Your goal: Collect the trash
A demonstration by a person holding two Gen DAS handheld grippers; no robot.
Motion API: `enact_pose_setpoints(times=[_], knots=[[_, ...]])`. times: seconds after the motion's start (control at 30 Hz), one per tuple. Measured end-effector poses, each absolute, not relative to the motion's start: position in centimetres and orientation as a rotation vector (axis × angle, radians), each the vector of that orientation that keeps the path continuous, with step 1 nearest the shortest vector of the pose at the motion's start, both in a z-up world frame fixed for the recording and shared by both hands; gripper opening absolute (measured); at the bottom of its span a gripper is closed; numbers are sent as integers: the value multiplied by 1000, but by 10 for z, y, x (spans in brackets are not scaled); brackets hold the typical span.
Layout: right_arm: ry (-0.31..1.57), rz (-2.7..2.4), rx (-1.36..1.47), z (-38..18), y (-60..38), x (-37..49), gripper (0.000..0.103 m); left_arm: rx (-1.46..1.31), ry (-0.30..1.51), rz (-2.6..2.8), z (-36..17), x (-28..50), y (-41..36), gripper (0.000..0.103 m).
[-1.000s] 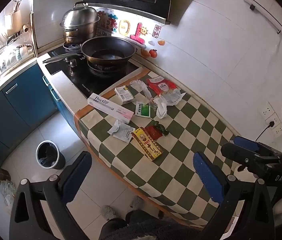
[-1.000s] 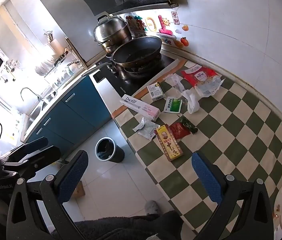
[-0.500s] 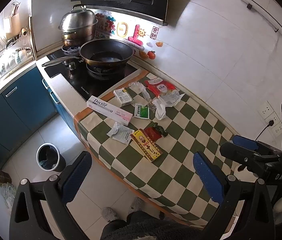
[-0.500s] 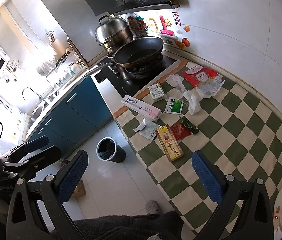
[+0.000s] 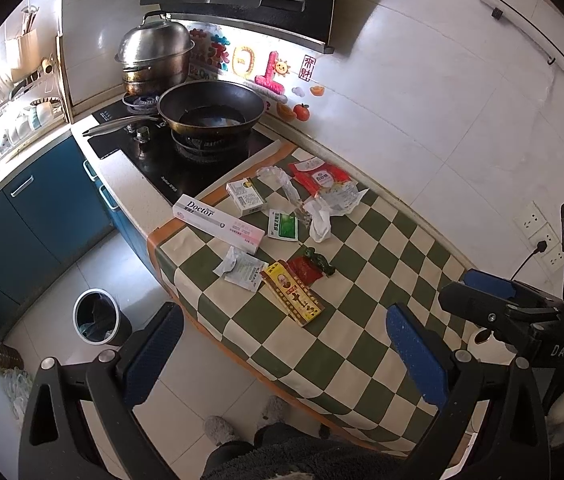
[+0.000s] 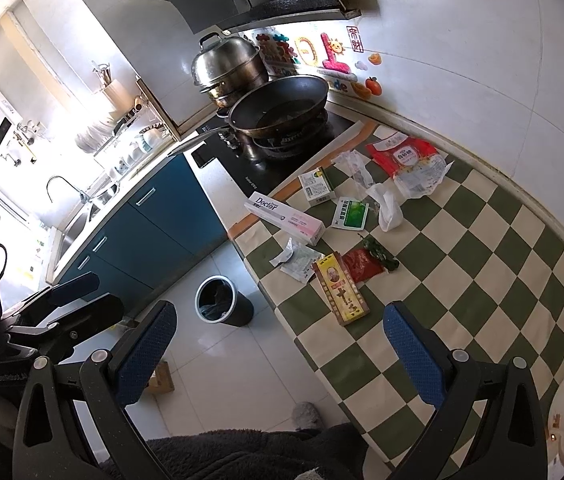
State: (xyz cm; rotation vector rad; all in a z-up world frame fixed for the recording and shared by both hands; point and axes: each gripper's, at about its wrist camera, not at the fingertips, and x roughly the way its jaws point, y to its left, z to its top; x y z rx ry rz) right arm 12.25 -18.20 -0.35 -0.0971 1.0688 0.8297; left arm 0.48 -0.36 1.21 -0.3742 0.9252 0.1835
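Trash lies scattered on a green-and-cream checkered cloth [image 5: 366,280] [image 6: 454,264]: a long white "Doctor" box [image 5: 217,222] [image 6: 286,217], a yellow flat box [image 5: 292,293] [image 6: 341,288], a red wrapper [image 5: 302,270] [image 6: 362,266], a green sachet [image 5: 282,225] [image 6: 350,214], a small white box [image 5: 245,196] [image 6: 316,186], a torn white packet [image 5: 241,270] [image 6: 300,262], crumpled white plastic [image 5: 320,222] [image 6: 388,206] and a red-and-clear bag [image 5: 322,180] [image 6: 406,160]. A round bin [image 5: 95,316] [image 6: 219,300] stands on the floor. My left gripper [image 5: 282,360] and right gripper [image 6: 277,354] hang open well above the counter edge, holding nothing.
A wok [image 5: 209,110] [image 6: 277,106] and a steel steamer pot [image 5: 153,58] [image 6: 229,66] sit on the black hob. Blue cabinets [image 5: 21,216] [image 6: 153,216] run left towards a sink. A person's slippered feet [image 5: 217,428] stand on the tiled floor.
Both views have shifted only slightly; the counter has drifted a little in frame. Both grippers stay open and no trash has moved.
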Motion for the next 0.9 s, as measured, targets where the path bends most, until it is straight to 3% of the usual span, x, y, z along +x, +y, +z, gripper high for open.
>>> enact_pose_setpoints(times=[0.9], knots=[[1071, 834, -88, -3, -189, 129, 103, -395, 908, 167, 13, 12, -3, 103]])
